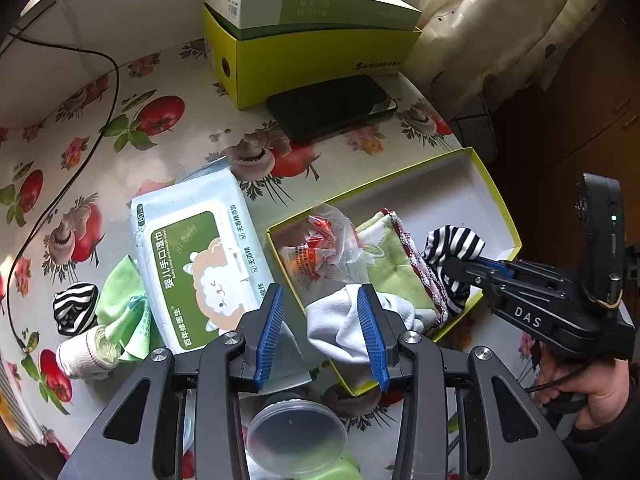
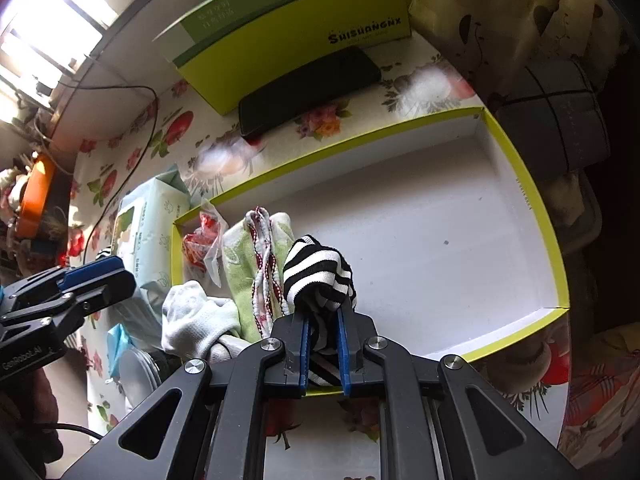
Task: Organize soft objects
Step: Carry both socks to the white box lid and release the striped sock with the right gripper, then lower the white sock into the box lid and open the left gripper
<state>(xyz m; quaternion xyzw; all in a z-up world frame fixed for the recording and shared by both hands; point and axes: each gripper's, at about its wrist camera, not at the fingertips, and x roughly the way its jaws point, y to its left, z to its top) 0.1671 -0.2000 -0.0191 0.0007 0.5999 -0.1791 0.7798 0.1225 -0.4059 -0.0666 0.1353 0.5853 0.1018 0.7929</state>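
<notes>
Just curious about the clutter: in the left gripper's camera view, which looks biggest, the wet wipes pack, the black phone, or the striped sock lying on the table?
1. Wet wipes pack
2. Black phone, though it lies farther away
3. Striped sock

The left wrist view looked down close over the desk [image 1: 168,80] from the box lid's [image 1: 496,196] near-left corner. The right wrist view faced across that lid [image 2: 520,184] from its near edge. Both shared the lid and yellow box [image 1: 320,60] [image 2: 304,52] behind.
</notes>
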